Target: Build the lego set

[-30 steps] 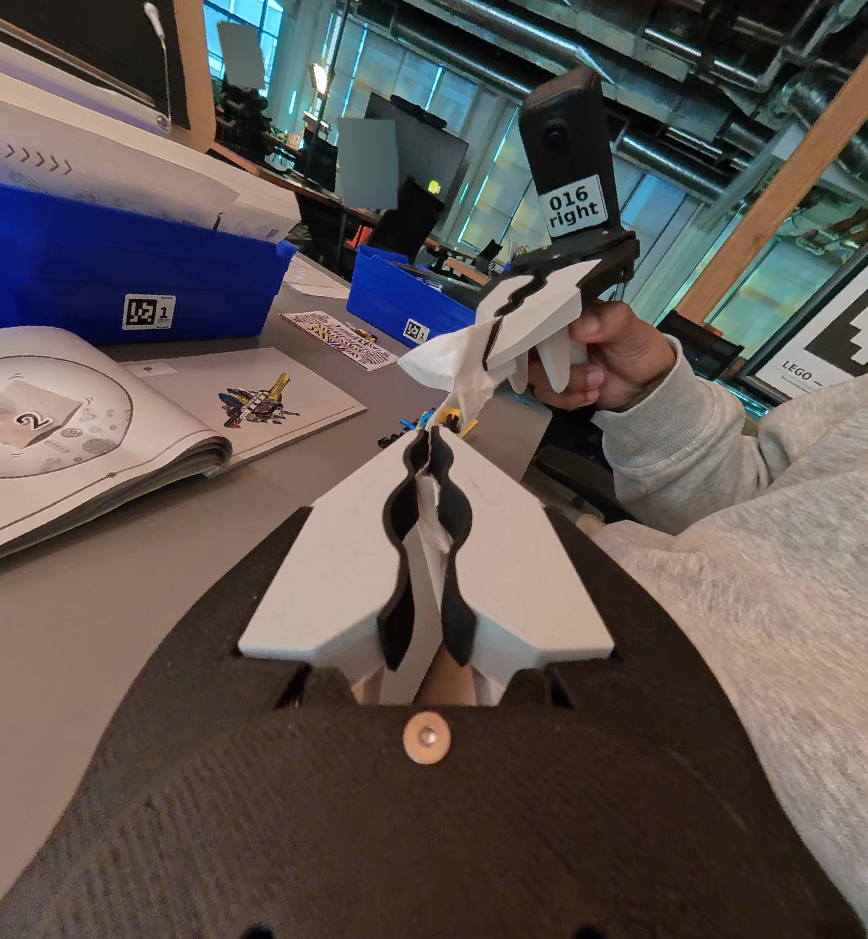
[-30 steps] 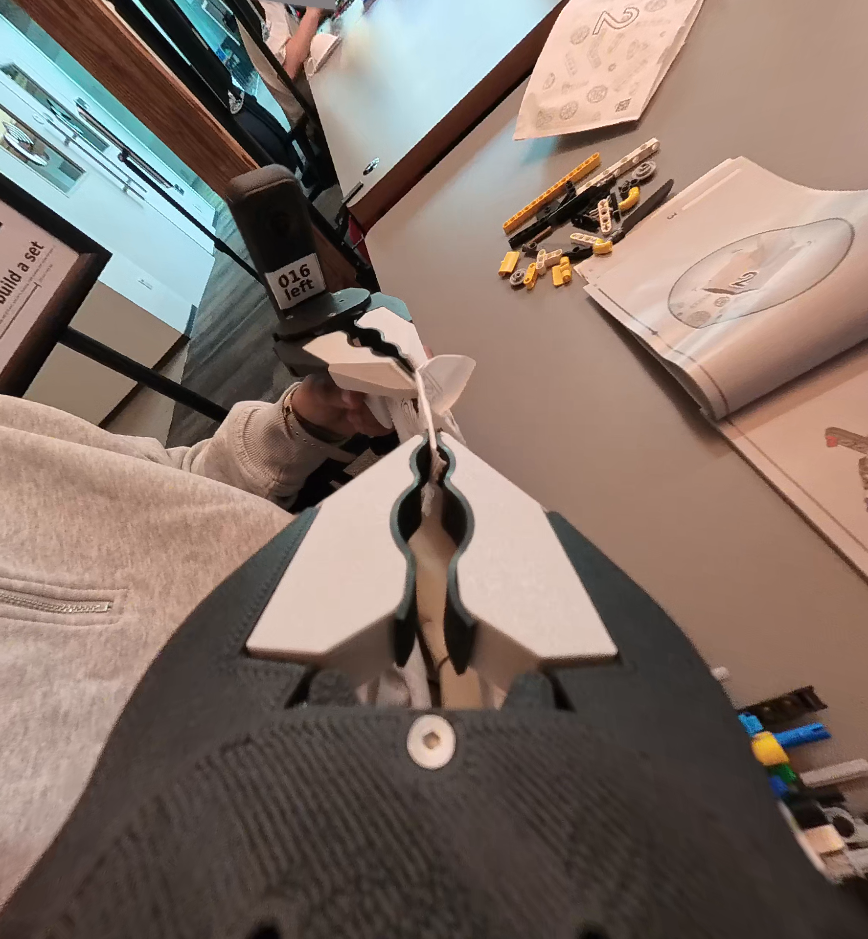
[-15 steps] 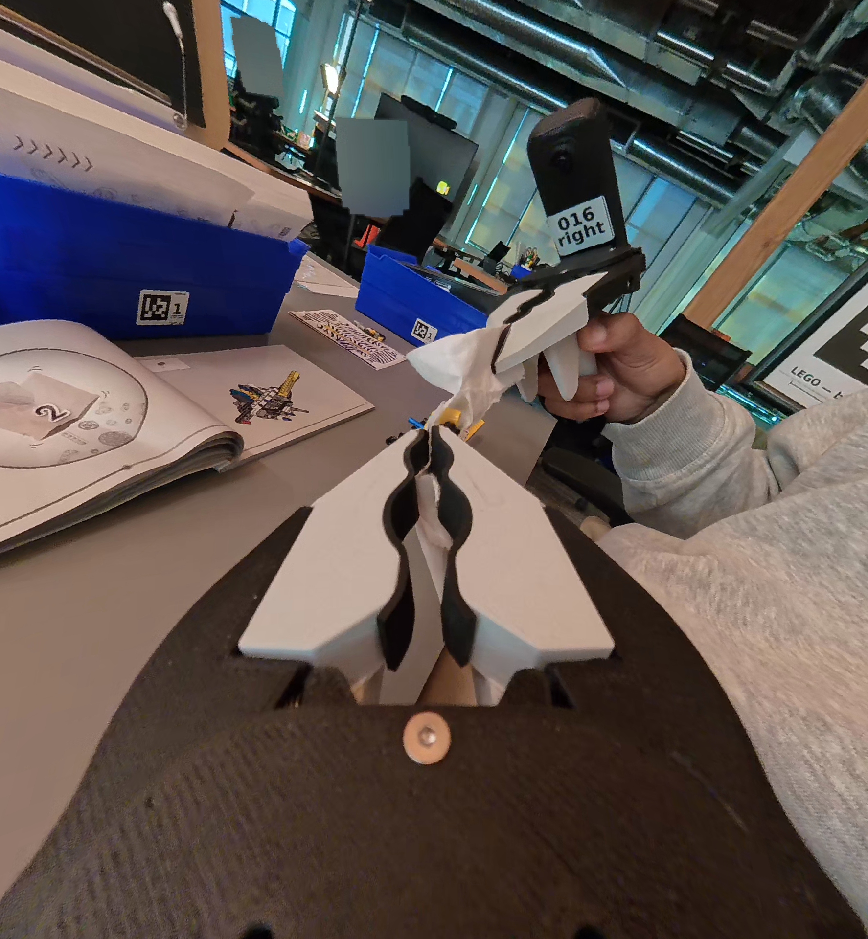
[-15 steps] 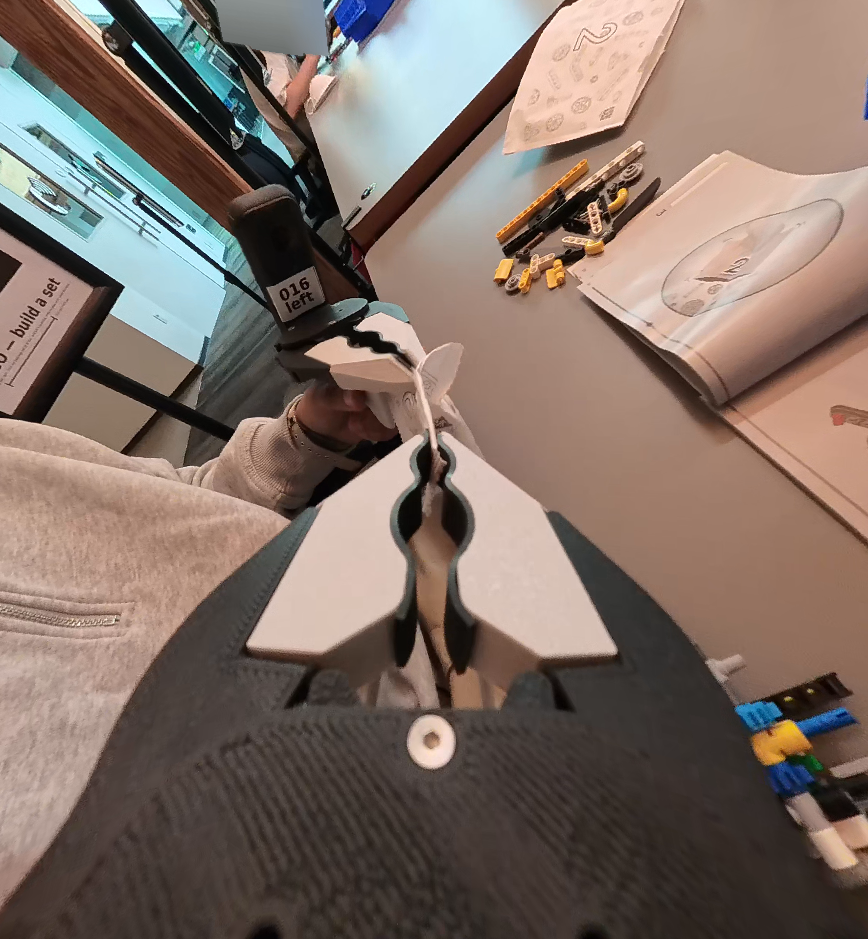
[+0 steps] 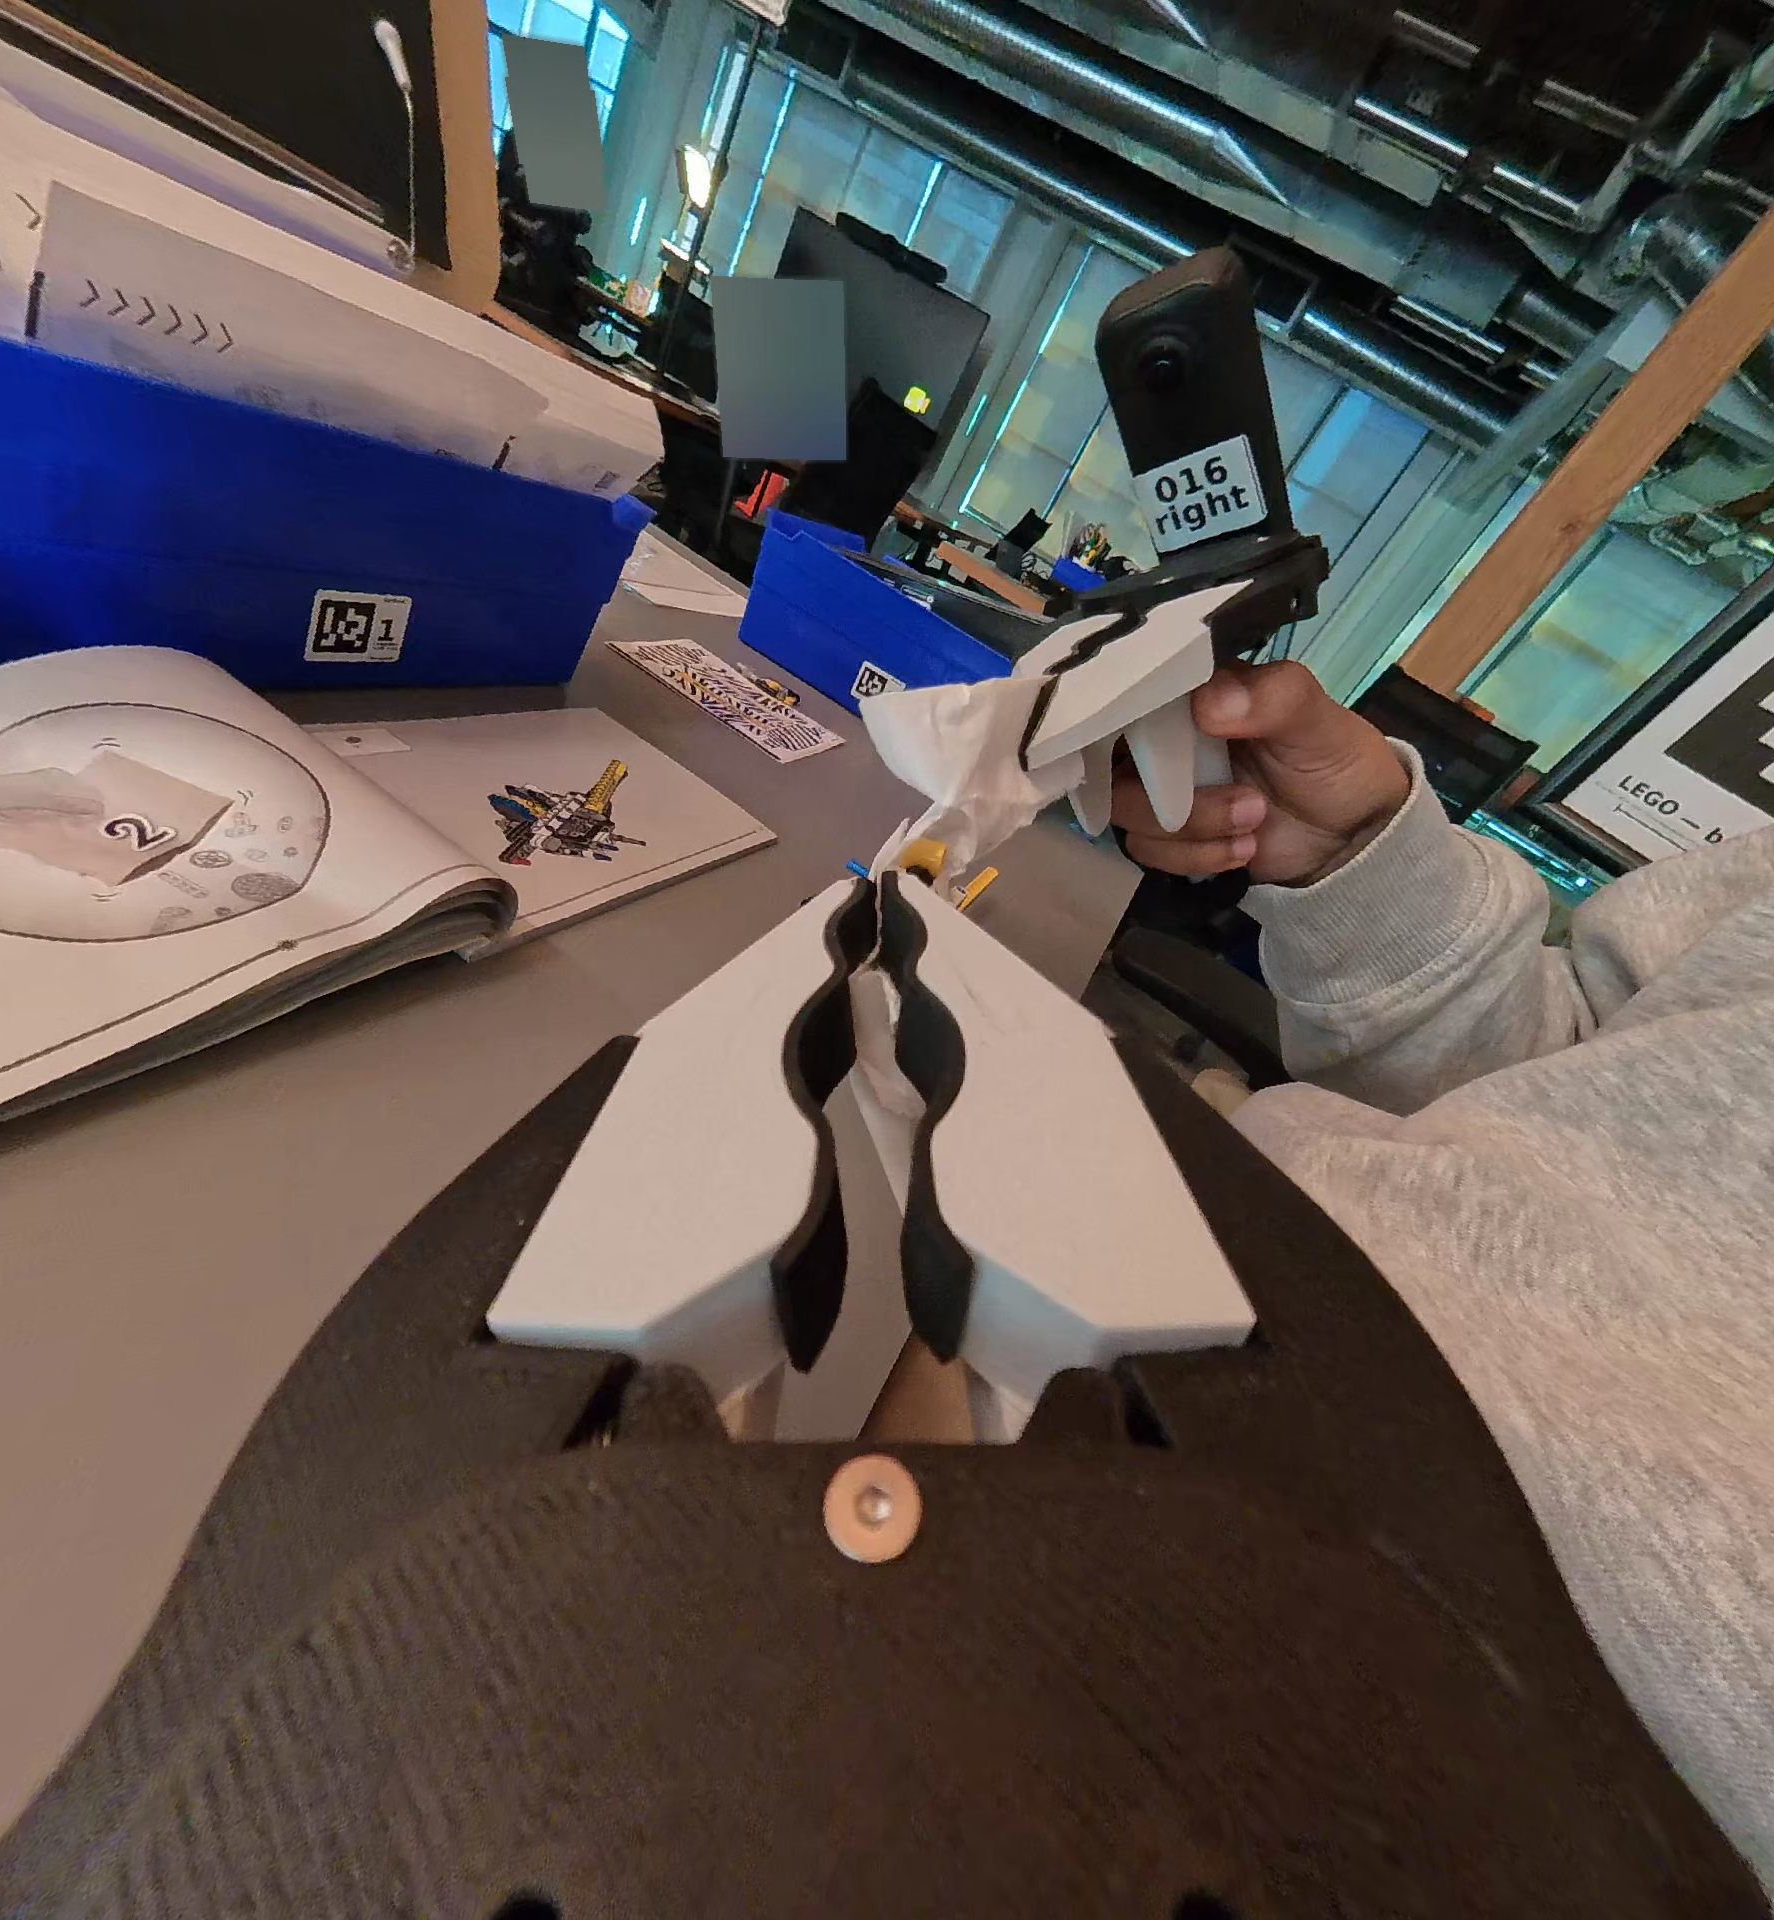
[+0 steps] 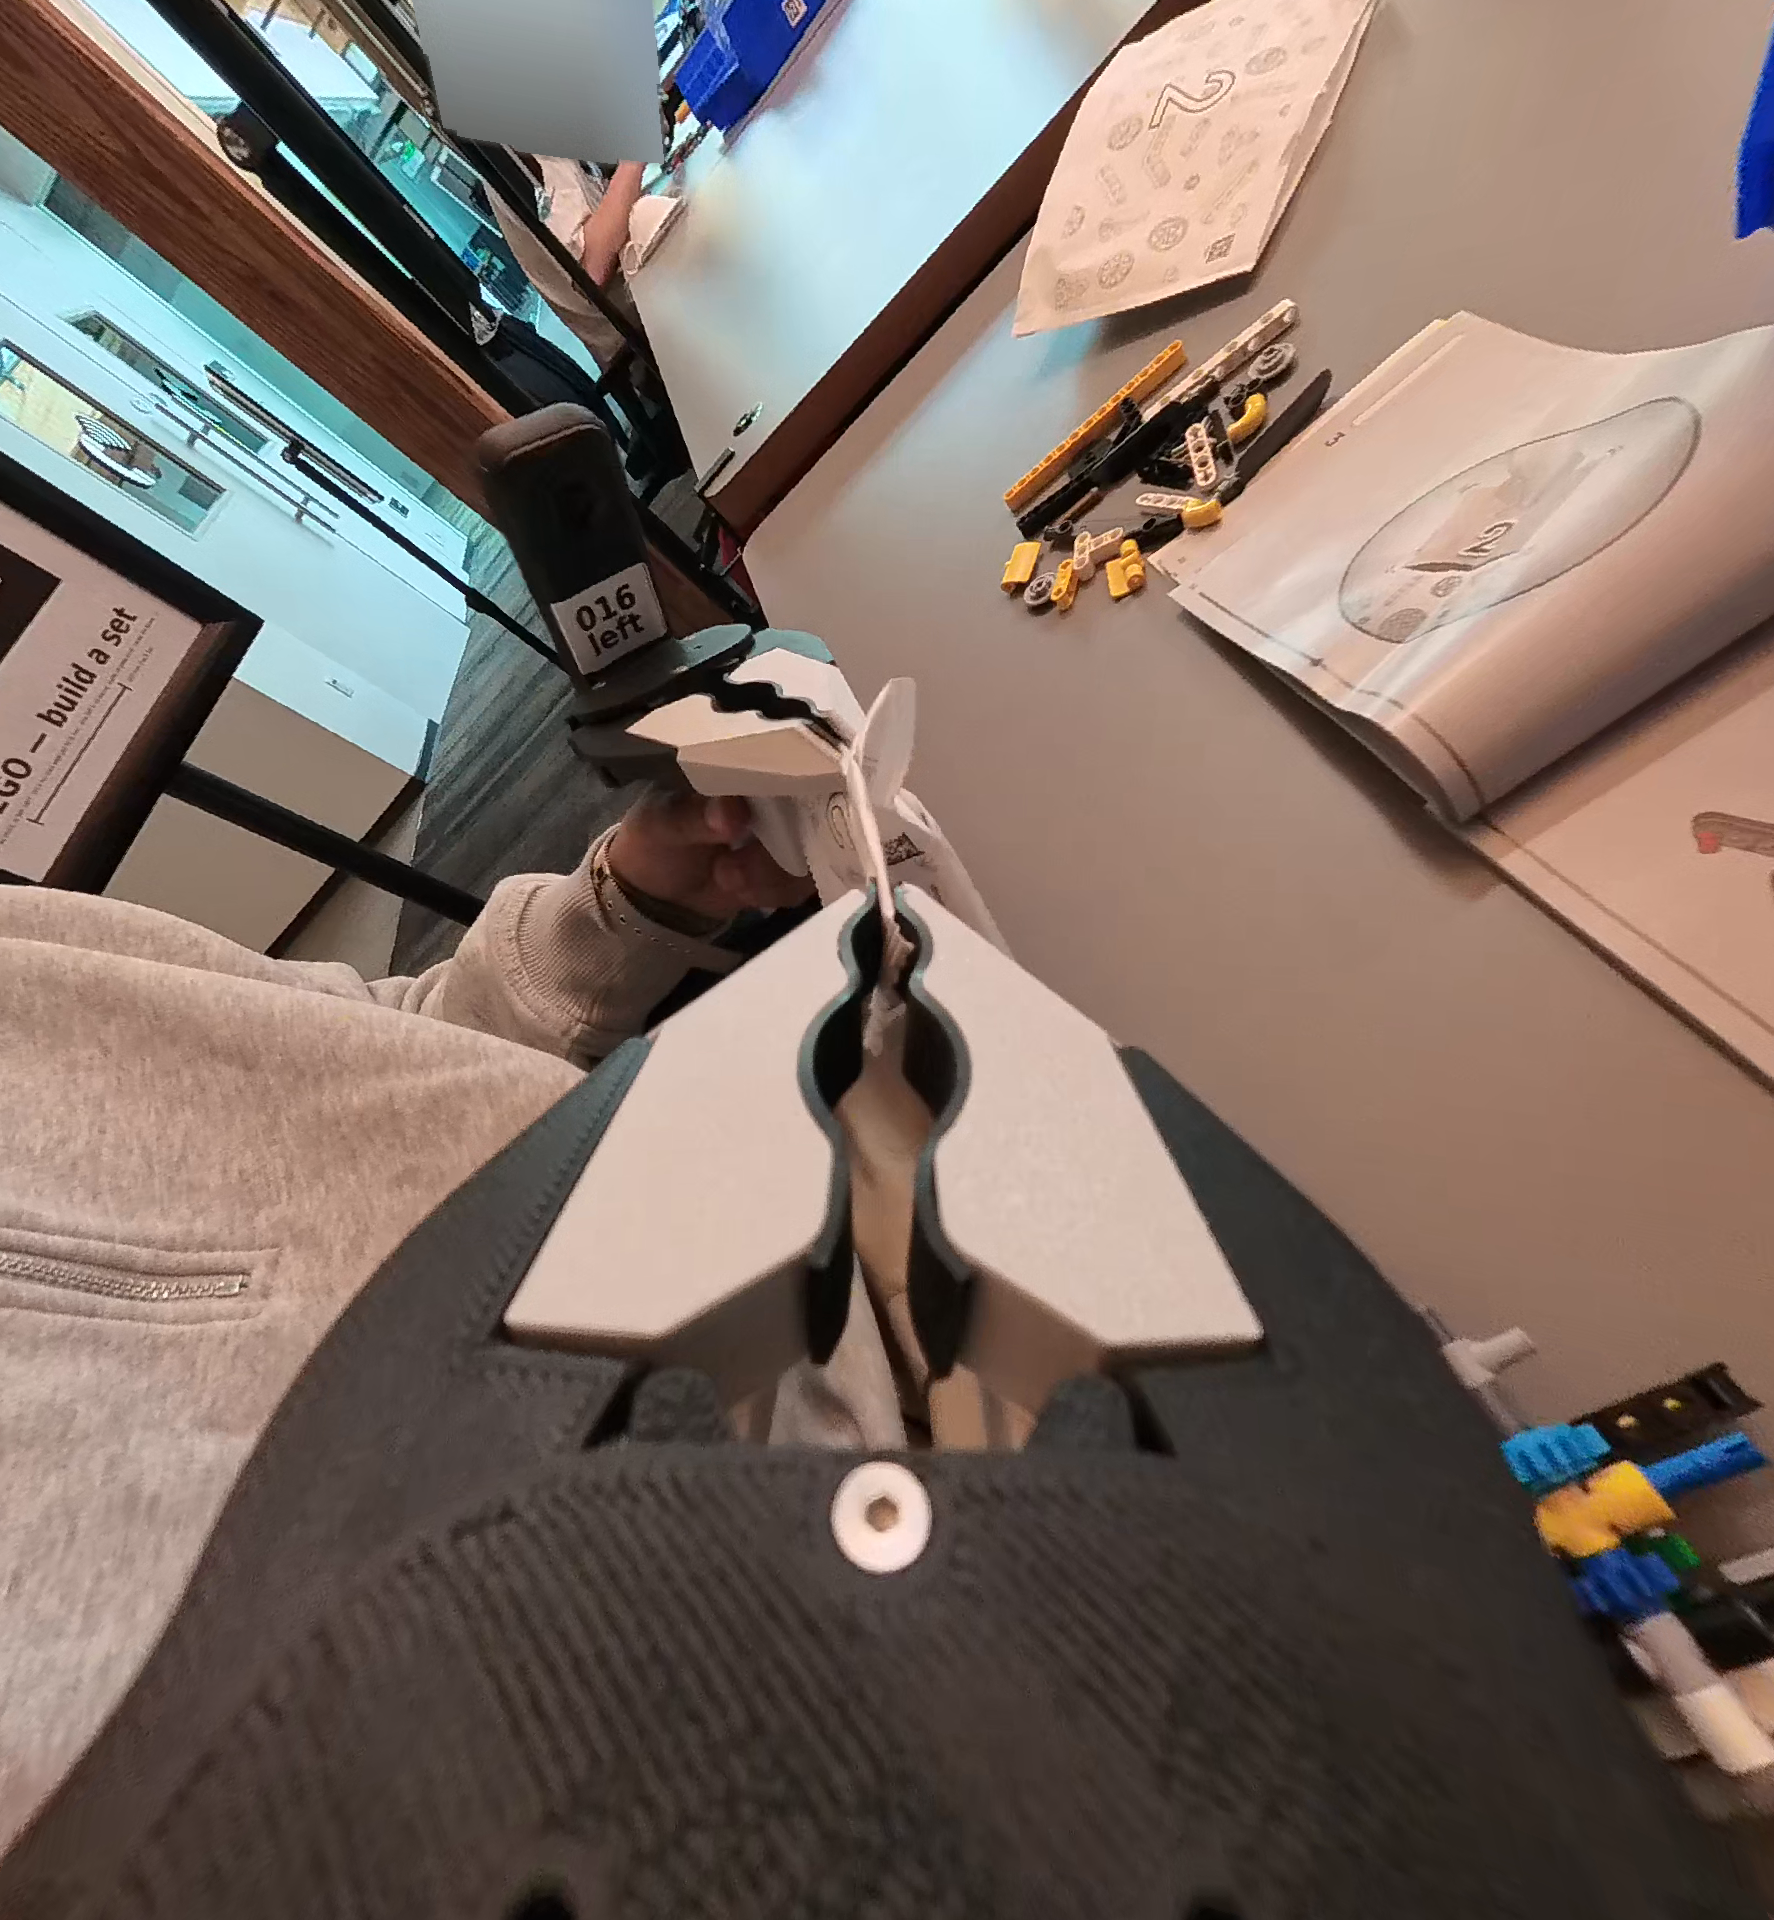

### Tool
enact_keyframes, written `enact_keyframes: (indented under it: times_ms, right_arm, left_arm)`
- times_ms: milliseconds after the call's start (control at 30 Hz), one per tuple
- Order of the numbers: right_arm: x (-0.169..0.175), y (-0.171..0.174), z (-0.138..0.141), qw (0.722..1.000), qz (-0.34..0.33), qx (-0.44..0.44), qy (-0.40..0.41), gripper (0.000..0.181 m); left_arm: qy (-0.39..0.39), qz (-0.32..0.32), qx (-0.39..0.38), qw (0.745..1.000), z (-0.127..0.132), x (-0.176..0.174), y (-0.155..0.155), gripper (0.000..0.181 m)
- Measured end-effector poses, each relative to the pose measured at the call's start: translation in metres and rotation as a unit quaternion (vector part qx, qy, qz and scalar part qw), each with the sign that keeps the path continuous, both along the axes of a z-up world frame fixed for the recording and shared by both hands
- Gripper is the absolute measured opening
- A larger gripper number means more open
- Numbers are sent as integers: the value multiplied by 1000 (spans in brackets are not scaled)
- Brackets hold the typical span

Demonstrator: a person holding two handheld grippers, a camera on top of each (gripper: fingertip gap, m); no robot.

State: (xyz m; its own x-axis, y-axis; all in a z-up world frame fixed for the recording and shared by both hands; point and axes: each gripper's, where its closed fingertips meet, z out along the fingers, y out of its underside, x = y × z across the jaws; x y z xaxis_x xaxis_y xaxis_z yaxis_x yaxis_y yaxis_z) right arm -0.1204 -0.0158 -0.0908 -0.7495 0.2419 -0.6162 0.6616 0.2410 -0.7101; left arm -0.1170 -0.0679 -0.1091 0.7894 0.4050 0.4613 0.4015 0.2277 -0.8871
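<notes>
A white paper bag (image 5: 950, 743) hangs in the air between my two grippers, over the near edge of the grey table (image 5: 187, 1195). My left gripper (image 5: 878, 888) is shut on its lower end. My right gripper (image 5: 1044, 681) is shut on its crumpled upper end, up and to the right. In the right wrist view my right gripper (image 6: 888, 920) pinches the bag (image 6: 888, 743), and the left gripper (image 6: 831, 732) holds it just beyond. What is inside the bag is hidden.
An open instruction booklet (image 5: 187, 852) lies at left before a blue bin (image 5: 239, 520); a second blue bin (image 5: 831, 623) stands farther back. In the right wrist view, loose yellow and black pieces (image 6: 1153, 468), an opened printed bag (image 6: 1174, 177) and a partly built model (image 6: 1641, 1538) lie on the table. The tips of one gripper are about 7 centimetres away from the tips of the other.
Both grippers stay shut on the bag at about the same distance apart. The pair has shifted and tilted slightly, so the table and booklet sit a little differently in both views.
</notes>
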Motion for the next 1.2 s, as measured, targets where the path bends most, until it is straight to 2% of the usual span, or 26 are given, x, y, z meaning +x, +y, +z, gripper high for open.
enact_keyframes:
  times_ms: [167, 300, 367, 500, 667, 800, 867, 967, 1033, 1067, 1200]
  right_arm:
    - [0, -1, 1, 1000, 2, -8, -5, 0]
    - [3, -6, 10, 999, 12, -39, -15, 0]
    - [2, -10, 13, 999, 16, -41, -9, 0]
    - [-1, -19, 22, 998, 22, -63, -7, 0]
    - [-5, -26, 34, 996, 26, -90, -5, 0]
    - [-4, -32, 55, 989, 30, -141, -11, 0]
    - [-4, -34, 61, 988, 28, -152, -6, 0]
    - [-3, -40, 67, 985, 24, -171, -1, 0]
    - [0, -45, 66, 984, 28, -177, -2, 0]
    - [2, -48, 64, 984, 31, -174, -2, 0]
    - [3, -50, 62, 983, 31, -180, -10, 0]
  left_arm:
    - [5, -4, 5, 1000, 2, 1, -1, 0]
    - [24, -23, 45, 998, 13, 8, -3, 0]
    - [26, -36, 69, 997, 18, 12, -3, 29]
    - [14, -26, 58, 998, 14, 9, -2, 60]
    - [7, -10, 20, 1000, 1, 3, 4, 74]
    - [-16, 8, -30, 999, -17, -4, 8, 70]
    - [-17, 0, -29, 999, -17, -2, 11, 66]
    - [2, 8, -3, 1000, -6, -1, 10, 44]
    - [11, 30, 26, 999, 4, -5, 3, 6]
    - [12, 33, 39, 999, 8, -5, 0, 1]
    - [2, 34, 70, 997, 15, -7, -11, 0]
